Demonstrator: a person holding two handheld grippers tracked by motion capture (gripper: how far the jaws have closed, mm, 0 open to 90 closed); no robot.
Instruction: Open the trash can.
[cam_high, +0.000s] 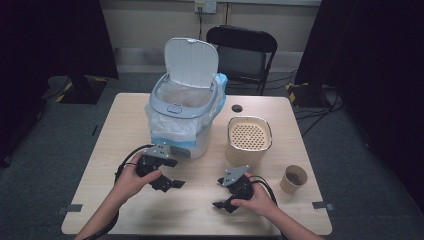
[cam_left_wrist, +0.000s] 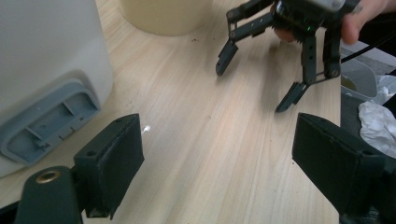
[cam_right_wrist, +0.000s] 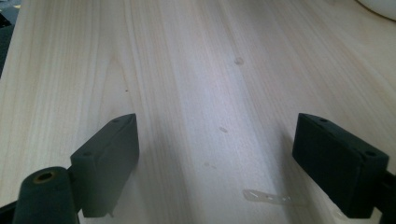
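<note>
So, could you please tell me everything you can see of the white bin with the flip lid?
The white plastic bin with the grey rim stands upright on the light wooden table, towards its far left. Its hinged lid is raised, nearly vertical. A translucent bag with a blue edge lines it and folds over the rim. A grey pedal-like tab juts from its base at the front, close beside the left gripper, which is not touching it.

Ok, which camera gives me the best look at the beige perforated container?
The high view: the beige container stands whole there, perforated top visible, right of the white bin. The left gripper view catches just its lower wall at the top edge.
</note>
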